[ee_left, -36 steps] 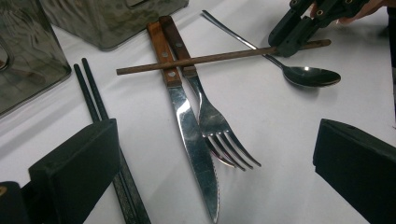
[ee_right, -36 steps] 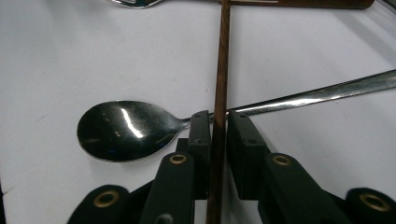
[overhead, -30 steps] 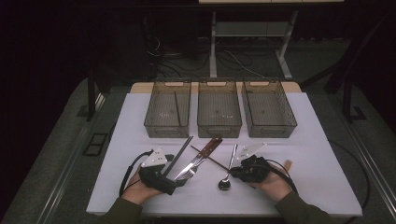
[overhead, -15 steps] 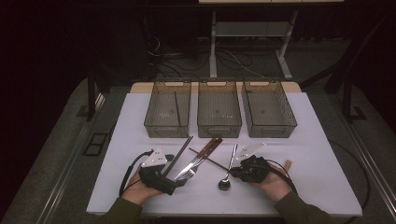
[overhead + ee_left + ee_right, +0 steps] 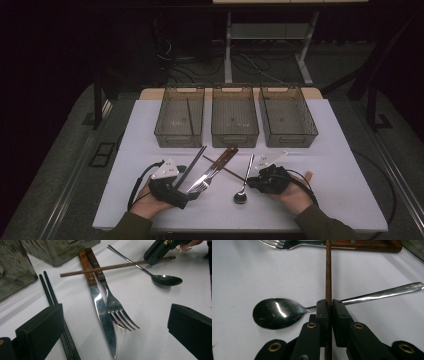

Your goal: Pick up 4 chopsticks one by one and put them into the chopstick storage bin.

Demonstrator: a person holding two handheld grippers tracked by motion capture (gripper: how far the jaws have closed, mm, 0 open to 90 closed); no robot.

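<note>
Nothing moved, right gripper [image 5: 328,305] jaws clamped on brown chopstick [image 5: 328,272], left gripper [image 5: 112,322] jaws wide, empty.

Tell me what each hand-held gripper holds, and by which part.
Right hand-held gripper: shut on the brown chopstick, near one end. Left hand-held gripper: open, holding nothing.

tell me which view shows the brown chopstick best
The left gripper view: the brown chopstick shows nearly whole, lying across the knife and fork handles. The right gripper view shows the right tool shut on it. The high view shows a thin dark line.
</note>
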